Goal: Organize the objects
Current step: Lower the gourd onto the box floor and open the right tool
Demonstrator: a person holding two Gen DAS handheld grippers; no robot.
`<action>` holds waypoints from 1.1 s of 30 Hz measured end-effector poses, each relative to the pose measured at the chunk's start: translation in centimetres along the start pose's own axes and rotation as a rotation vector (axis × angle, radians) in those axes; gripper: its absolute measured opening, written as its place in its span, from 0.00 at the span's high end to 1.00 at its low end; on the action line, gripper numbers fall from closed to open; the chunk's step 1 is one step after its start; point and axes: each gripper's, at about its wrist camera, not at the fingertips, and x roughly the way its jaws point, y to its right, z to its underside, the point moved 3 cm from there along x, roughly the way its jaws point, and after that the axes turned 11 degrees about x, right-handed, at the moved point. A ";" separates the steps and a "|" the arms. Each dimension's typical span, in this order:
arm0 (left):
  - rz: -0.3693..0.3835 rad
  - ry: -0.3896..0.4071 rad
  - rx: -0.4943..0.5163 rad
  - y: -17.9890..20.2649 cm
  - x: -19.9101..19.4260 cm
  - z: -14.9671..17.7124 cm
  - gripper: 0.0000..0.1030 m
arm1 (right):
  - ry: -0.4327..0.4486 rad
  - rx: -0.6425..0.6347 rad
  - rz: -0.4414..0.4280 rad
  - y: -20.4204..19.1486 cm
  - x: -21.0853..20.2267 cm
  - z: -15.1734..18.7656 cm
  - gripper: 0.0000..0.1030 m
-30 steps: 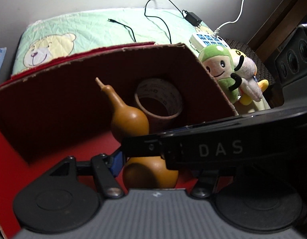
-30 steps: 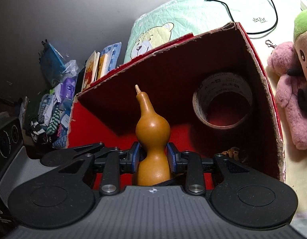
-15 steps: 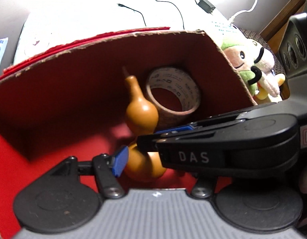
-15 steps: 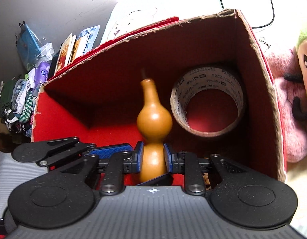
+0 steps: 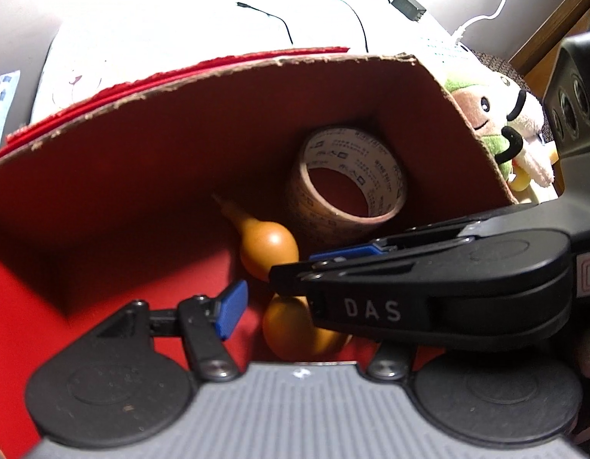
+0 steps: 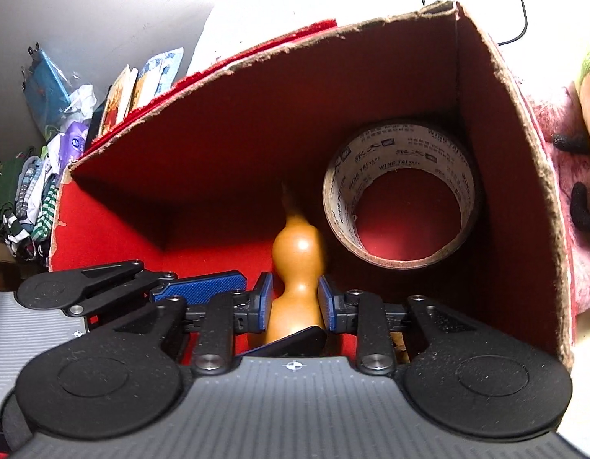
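Inside the red cardboard box (image 6: 371,88), which now fills far more of both wrist views than a second ago, the brown gourd (image 6: 297,264) has been carried down near the red floor, just left of the packing-tape roll (image 6: 400,195). Right gripper (image 6: 295,302) stays clenched on the gourd's waist, so placement looks nearly done, pending release. Left gripper (image 5: 287,298) hangs released beside it, its right finger hidden.

In the box (image 6: 517,176), the gourd (image 6: 297,264) stands left of the tape roll (image 6: 400,195); plush toys (image 6: 585,145) lie outside, right.
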 end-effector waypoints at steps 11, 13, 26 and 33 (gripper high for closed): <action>-0.062 0.058 -0.002 -0.3 -0.7 -0.5 0.30 | 0.204 -0.023 -0.113 0.7 -2.5 1.0 0.71; -0.073 0.066 -0.002 -0.2 -0.7 -0.5 0.30 | 0.246 -0.026 -0.161 0.8 -3.0 1.1 0.71; -0.223 0.137 -0.003 0.6 -1.4 -0.5 0.26 | 0.373 -0.024 -0.141 0.5 -4.1 1.1 0.71; -0.276 0.149 -0.015 0.4 -1.4 -0.7 0.25 | 0.363 -0.032 -0.136 0.3 -3.9 1.3 0.71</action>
